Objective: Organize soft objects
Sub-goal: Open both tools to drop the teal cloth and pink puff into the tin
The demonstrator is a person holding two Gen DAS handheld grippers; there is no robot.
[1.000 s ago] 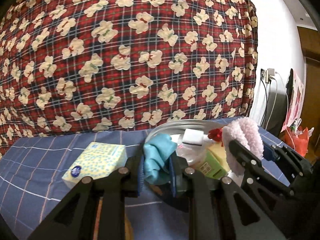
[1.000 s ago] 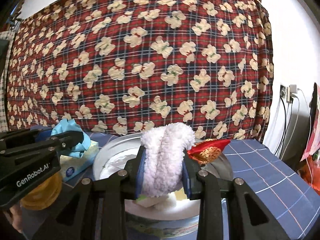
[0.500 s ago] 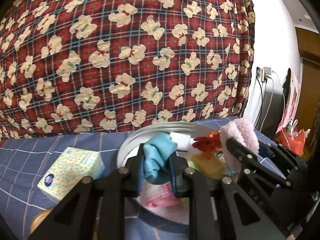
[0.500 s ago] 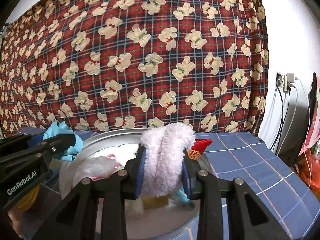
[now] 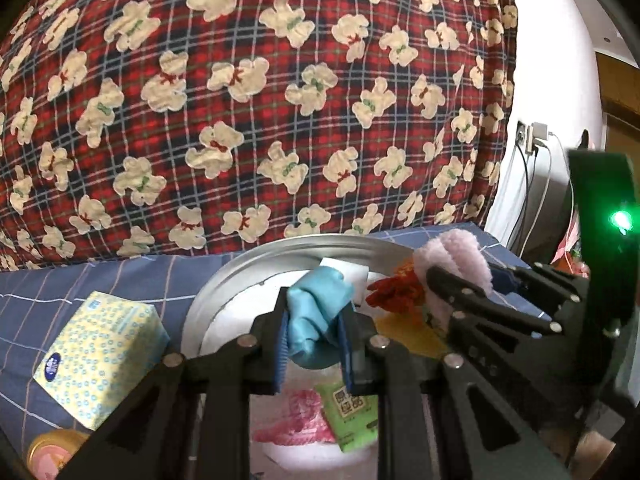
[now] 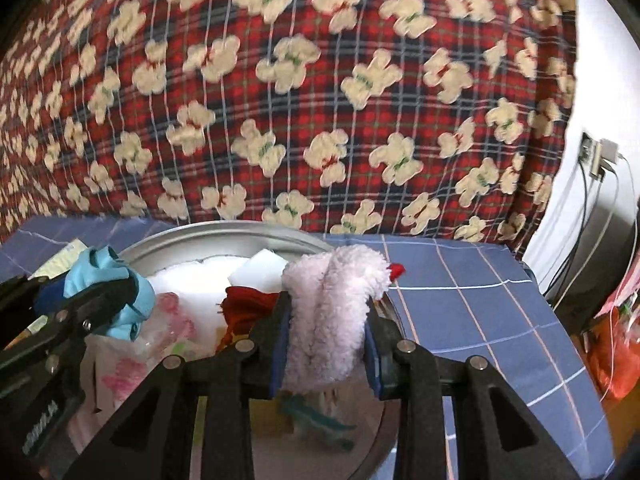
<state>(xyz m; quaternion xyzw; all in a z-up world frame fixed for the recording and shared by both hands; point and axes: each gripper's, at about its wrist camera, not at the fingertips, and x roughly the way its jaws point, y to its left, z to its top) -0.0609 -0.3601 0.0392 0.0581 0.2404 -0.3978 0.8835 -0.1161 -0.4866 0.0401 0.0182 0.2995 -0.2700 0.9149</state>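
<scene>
though pinched (both tongs), cloths (image 5: pixel 318 312) aloft

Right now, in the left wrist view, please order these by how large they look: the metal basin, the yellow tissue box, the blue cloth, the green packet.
1. metal basin
2. yellow tissue box
3. blue cloth in the left gripper and green packet look alike; the cloth is nearer, so I leave them unranked.

Around one metal basin (image 5: pixel 224 280): two grippers, left (image 5: pixel 316 332) and right (image 6: pixel 326 340), one blue cloth (image 5: pixel 316 308), one fluffy pink cloth (image 6: pixel 332 308). Inside it, one white block (image 5: pixel 356 276) and one green packet (image 5: pixel 352 412); beside it, one tissue box (image 5: pixel 100 356).
</scene>
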